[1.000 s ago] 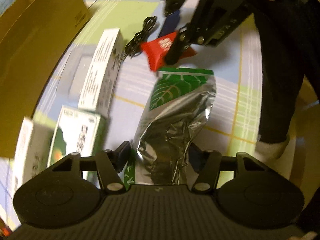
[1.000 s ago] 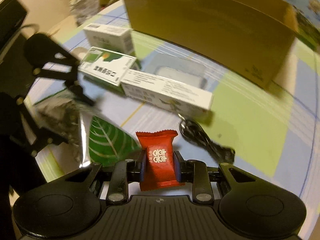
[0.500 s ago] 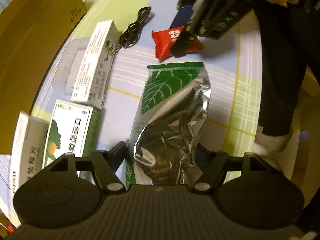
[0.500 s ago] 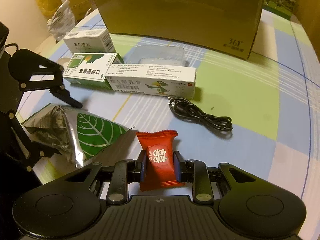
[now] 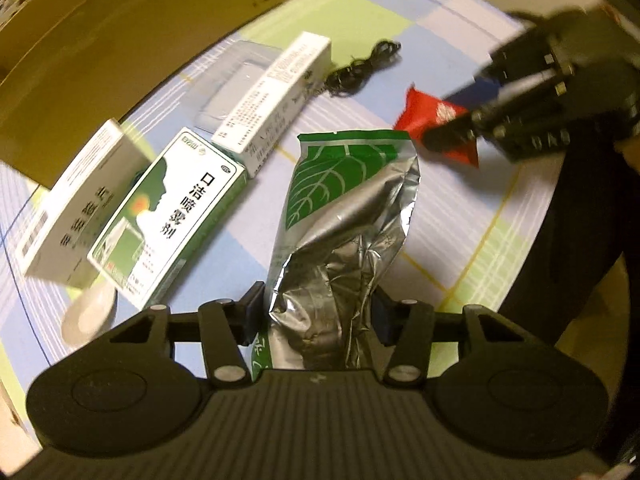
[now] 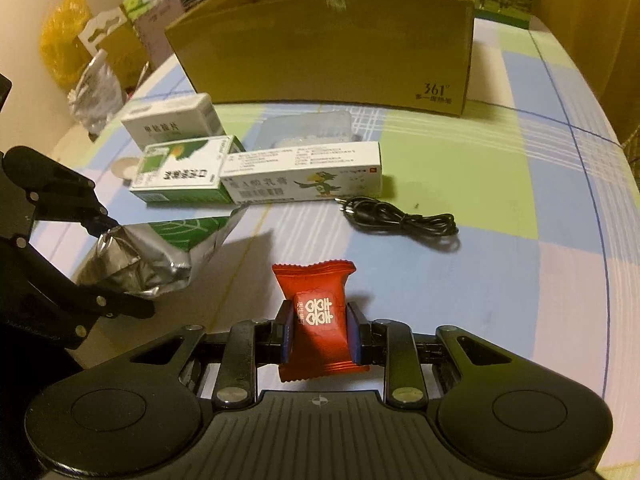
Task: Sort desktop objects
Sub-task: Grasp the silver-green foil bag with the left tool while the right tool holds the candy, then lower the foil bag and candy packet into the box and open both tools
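Left wrist view: left gripper (image 5: 318,314) is clamped on the crumpled lower end of the foil leaf pouch (image 5: 344,216), whose green-printed top points away toward the cardboard box (image 5: 120,40). Between pouch and box lie the green medicine carton (image 5: 168,216), a white carton (image 5: 76,204) beside it, and the long white tube carton (image 5: 276,100), with a clear plastic tray (image 5: 228,84) behind that. A coiled black cable (image 5: 356,68) lies beyond the long carton's end. To the pouch's far right the right gripper (image 5: 460,130), blurred, pinches the red candy wrapper (image 5: 432,120). Right wrist view: right gripper (image 6: 319,330) has both pads closed on the red candy wrapper (image 6: 318,316), held above the table, well short of the cardboard box (image 6: 320,48). The box interior, as far as visible, shows nothing inside; much of it is hidden. Cartons, tray and cable (image 6: 400,220) sit in front of the box. Judgement: early stage, two items in hand and none confirmed sorted; the three cartons, tray and cable remain.
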Motion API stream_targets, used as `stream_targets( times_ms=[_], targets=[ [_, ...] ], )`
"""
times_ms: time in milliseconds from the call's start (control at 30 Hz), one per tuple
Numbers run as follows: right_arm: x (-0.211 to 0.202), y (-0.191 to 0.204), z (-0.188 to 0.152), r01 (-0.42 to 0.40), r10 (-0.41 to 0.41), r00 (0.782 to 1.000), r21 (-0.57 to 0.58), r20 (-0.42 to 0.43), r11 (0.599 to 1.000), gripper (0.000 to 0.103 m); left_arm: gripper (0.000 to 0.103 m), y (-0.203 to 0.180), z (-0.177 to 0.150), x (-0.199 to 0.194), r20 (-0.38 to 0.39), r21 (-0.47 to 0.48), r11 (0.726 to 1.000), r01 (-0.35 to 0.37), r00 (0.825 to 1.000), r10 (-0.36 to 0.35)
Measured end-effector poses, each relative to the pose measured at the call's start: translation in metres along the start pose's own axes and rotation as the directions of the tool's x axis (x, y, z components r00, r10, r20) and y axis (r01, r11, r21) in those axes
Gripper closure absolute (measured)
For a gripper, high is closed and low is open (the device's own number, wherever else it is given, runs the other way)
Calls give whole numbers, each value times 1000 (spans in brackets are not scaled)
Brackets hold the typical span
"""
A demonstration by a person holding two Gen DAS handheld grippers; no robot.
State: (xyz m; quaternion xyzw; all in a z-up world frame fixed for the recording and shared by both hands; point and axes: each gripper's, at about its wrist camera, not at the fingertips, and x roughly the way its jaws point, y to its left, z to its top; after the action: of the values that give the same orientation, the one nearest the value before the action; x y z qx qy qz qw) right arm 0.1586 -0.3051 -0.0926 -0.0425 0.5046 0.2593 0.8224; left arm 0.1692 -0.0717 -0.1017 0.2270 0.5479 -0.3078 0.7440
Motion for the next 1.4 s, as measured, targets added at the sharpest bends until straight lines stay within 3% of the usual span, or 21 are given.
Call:
stream_targets(
  times_ms=[333,633,1000,1400],
  targets=[
    [-36,15,-2,25,-24,998,-5,65,1000,80,55,-8,-5,-52,93,-92,996,0,996,9],
    [-61,27,12,54,-52,989,-12,139,998,80,55,4,0,-93,151,-179,983,-37,986,65],
    [-75,38,47,63,-49,976,-59,210,996,80,55,21,15,-116,184,-255,965,-63,976,112],
    [-82,20,103,102,-75,958,-83,276,991,80,55,54,50,-120,187,-322,945,-60,974,126]
  ],
)
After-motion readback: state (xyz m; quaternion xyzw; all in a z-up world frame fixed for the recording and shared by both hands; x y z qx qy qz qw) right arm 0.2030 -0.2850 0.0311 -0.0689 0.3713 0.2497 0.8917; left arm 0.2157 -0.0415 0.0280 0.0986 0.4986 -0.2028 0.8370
